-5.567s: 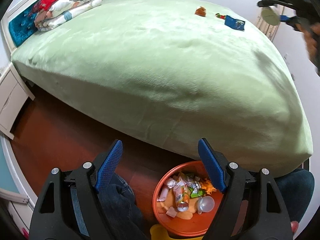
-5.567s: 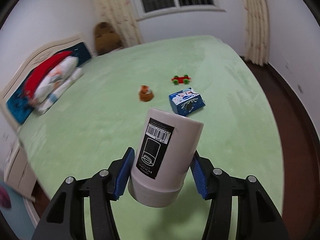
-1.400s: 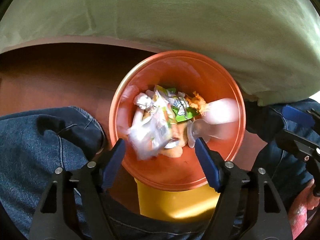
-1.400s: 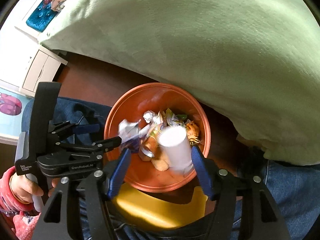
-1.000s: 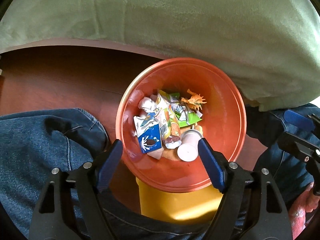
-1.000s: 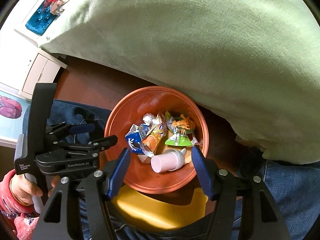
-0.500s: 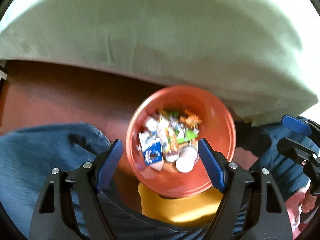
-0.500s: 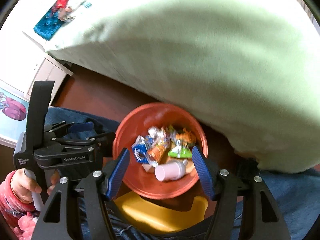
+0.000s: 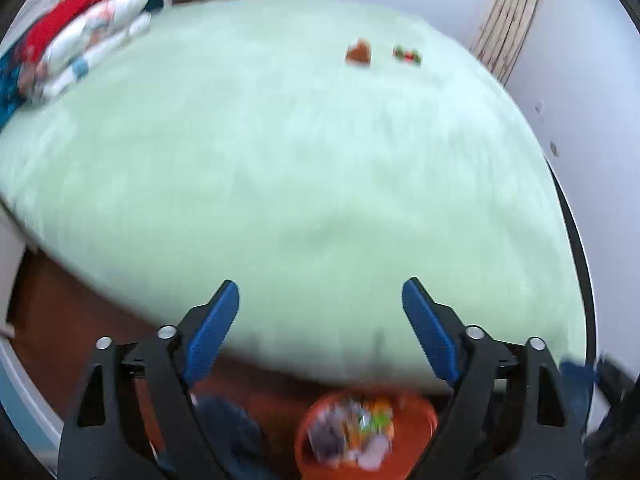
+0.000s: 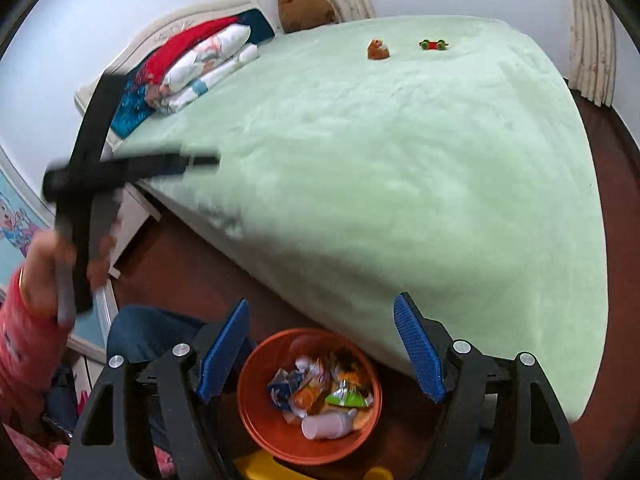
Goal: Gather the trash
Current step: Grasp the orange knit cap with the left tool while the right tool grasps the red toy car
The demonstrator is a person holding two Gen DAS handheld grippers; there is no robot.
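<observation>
An orange trash bin stands on the floor at the foot of the bed, also blurred in the left wrist view. It holds a white cup, a blue carton and several wrappers. My right gripper is open and empty above the bin. My left gripper is open and empty, raised over the bed edge; it also shows in the right wrist view. A small brown toy and a red-green toy car lie far across the green bed.
Folded bedding lies by the headboard. A white nightstand stands left of the bed. Dark wood floor runs around it. My denim-clad knee is next to the bin. Curtains hang at the far right.
Both grippers let go of the cup and carton, which dropped into the bin. Both then lifted and tilted up from the bin toward the bed; the left one moves fast.
</observation>
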